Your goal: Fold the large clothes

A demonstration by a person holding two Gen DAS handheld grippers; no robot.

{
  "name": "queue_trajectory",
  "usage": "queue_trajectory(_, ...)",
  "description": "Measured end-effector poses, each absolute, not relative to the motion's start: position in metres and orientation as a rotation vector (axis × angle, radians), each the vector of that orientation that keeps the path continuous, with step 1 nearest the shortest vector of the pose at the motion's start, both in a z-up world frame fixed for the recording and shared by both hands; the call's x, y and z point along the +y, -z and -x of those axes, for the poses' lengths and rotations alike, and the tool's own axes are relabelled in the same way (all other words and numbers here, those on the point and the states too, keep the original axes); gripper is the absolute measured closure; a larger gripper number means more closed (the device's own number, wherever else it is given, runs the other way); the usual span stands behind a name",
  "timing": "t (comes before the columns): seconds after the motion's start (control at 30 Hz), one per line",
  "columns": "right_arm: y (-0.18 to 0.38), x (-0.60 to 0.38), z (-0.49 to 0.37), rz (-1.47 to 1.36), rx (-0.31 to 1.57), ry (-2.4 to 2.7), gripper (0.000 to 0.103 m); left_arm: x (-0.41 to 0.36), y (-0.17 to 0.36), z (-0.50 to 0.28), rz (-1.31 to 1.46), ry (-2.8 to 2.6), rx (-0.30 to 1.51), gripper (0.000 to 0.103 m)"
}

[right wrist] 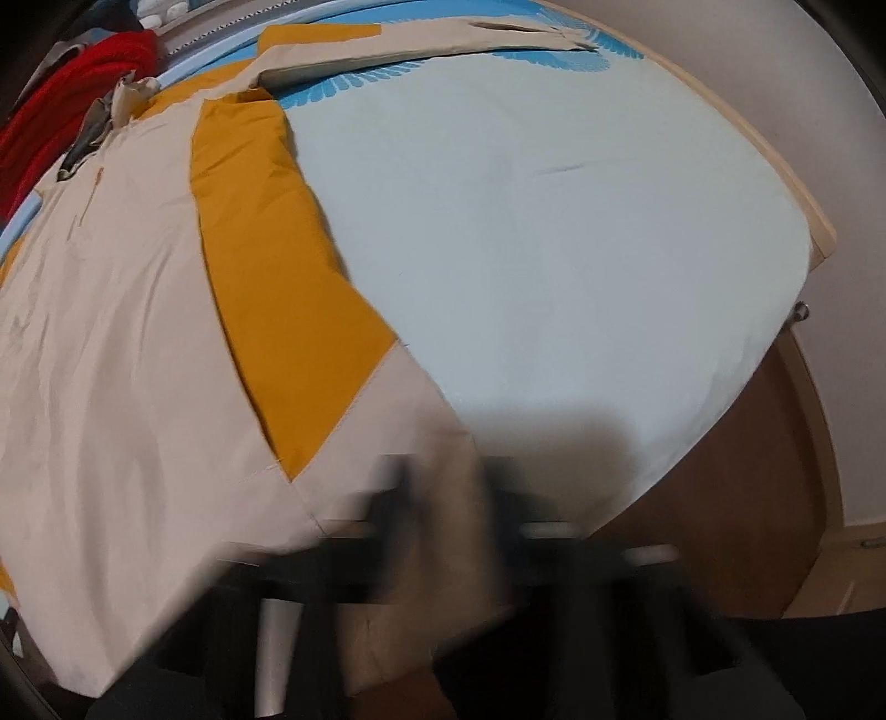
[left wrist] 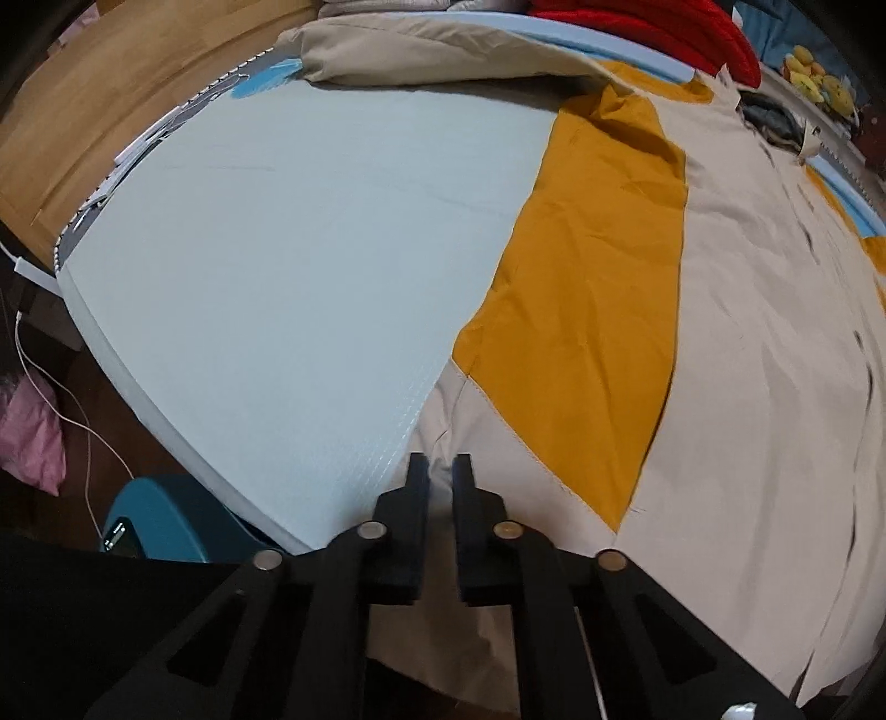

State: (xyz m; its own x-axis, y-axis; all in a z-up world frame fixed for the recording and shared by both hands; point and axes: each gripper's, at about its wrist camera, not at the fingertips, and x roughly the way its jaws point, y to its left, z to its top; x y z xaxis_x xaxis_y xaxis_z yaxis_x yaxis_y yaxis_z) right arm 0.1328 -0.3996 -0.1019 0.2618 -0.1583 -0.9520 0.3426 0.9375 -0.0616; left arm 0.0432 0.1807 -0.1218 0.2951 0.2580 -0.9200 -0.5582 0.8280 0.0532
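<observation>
Along the near edge of the bed [left wrist: 266, 288], through the left wrist view, I see the beige-and-mustard garment [left wrist: 736, 343] spread flat over the right half of the pale blue sheet, its long axis running from the near edge toward the far edge, collar end farthest from me. One beige sleeve [left wrist: 398, 52] stretches leftward along the far edge. My left gripper [left wrist: 441, 471] sits at the garment's near-left hem corner; its jaws are nearly together, with a thin fold of beige fabric running up between the fingertips, so I read it as pinching the hem. A red cloth [left wrist: 664, 33] is heaped beyond the far edge, and a white cable [left wrist: 61, 399] trails on the floor to the left.

Over in the right wrist view, the garment [right wrist: 111, 360] covers the left half of the bed, and the other sleeve [right wrist: 432, 41] reaches rightward along the far edge. My right gripper [right wrist: 443, 487] is at the near-right hem corner, but motion blur smears it, and I cannot tell whether it is spread or clamped.
</observation>
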Motion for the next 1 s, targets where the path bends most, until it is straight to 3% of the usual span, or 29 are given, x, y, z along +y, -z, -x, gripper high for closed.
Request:
queue_trajectory(0.23, 0.077, -0.393, -0.11, -0.126, 1.195, 0.386, 0.101, 0.18, 0.122, -0.021, 0.246, -0.585, 1.166, 0.103)
queue_trajectory(0.37, 0.086, -0.392, -0.117, -0.1, 1.247, 0.427, 0.1, 0.18, 0.141, -0.025, 0.204, -0.644, 1.248, 0.093)
queue_trajectory(0.43, 0.086, -0.386, -0.122, -0.08, 1.251, 0.44, 0.098, 0.174, 0.135, -0.026, 0.134, -0.664, 1.194, 0.093)
queue_trajectory(0.47, 0.08, -0.383, -0.122, -0.054, 1.218, 0.466, 0.096, 0.17, 0.128, -0.027, 0.104, -0.646, 1.143, 0.093)
queue_trajectory(0.5, 0.074, -0.381, -0.119, -0.04, 1.193, 0.48, 0.089, 0.164, 0.122, -0.029, 0.077, -0.609, 1.09, 0.085)
queue_trajectory(0.57, 0.055, -0.372, -0.117, 0.011, 1.089, 0.505, 0.086, 0.153, 0.117, -0.034, 0.08, -0.524, 1.042, 0.068)
queue_trajectory(0.67, 0.041, -0.352, -0.119, 0.031, 0.998, 0.413, 0.071, 0.141, 0.13, -0.043, 0.125, -0.428, 1.068, 0.068)
queue_trajectory(0.73, 0.047, -0.334, -0.125, 0.029, 1.027, 0.287, 0.055, 0.13, 0.154, -0.055, 0.195, -0.354, 1.176, 0.067)
queue_trajectory(0.87, 0.103, -0.313, -0.135, 0.04, 1.309, 0.167, 0.054, 0.125, 0.172, -0.061, 0.189, -0.356, 1.237, 0.063)
queue_trajectory(1.0, 0.08, -0.303, -0.14, 0.012, 1.214, 0.179, 0.054, 0.117, 0.153, -0.064, 0.157, -0.341, 1.15, 0.062)
